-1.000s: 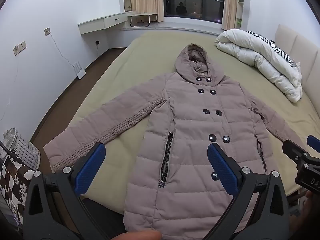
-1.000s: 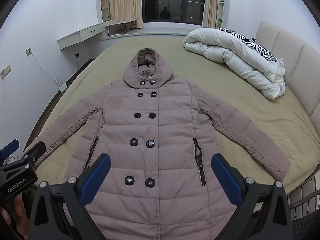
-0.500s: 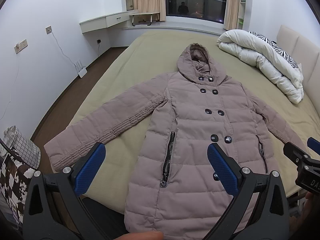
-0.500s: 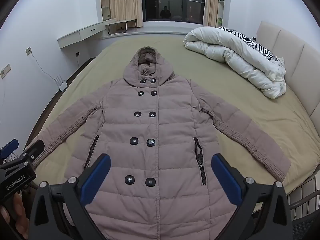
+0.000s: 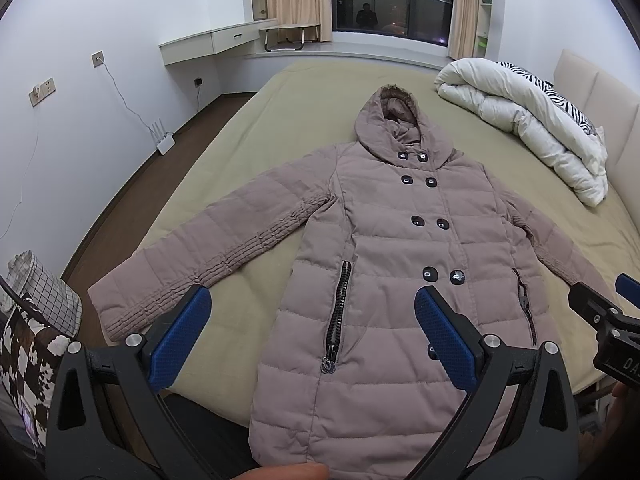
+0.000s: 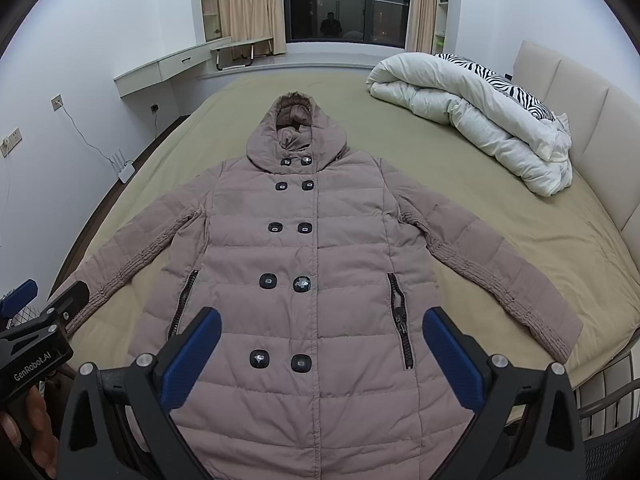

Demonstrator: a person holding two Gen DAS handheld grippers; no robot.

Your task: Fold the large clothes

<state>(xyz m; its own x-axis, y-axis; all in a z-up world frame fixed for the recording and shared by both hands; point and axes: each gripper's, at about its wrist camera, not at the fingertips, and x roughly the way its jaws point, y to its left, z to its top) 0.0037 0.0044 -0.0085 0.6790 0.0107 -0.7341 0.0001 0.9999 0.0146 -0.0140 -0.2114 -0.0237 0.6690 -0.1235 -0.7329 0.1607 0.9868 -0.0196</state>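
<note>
A long taupe quilted hooded coat [image 5: 400,248] lies flat and face up on the olive bed, hood far, hem near, both sleeves spread outward. It also shows in the right wrist view [image 6: 304,264]. My left gripper [image 5: 312,336] is open and empty, held above the coat's lower left side near the pocket zip [image 5: 338,312]. My right gripper [image 6: 322,356] is open and empty above the coat's lower front buttons. The right gripper also shows at the right edge of the left wrist view [image 5: 608,320], and the left gripper at the left edge of the right wrist view [image 6: 36,336].
A rolled white duvet [image 6: 472,120] with a zebra-print pillow lies at the bed's far right by the padded headboard [image 6: 576,100]. A checked basket [image 5: 40,296] stands on the floor at left. A wall desk [image 5: 216,40], a router and cables line the left wall.
Both grippers have drifted slightly, so the coat sits a little further right in the left wrist view. The coat has not moved and both grippers stay open.
</note>
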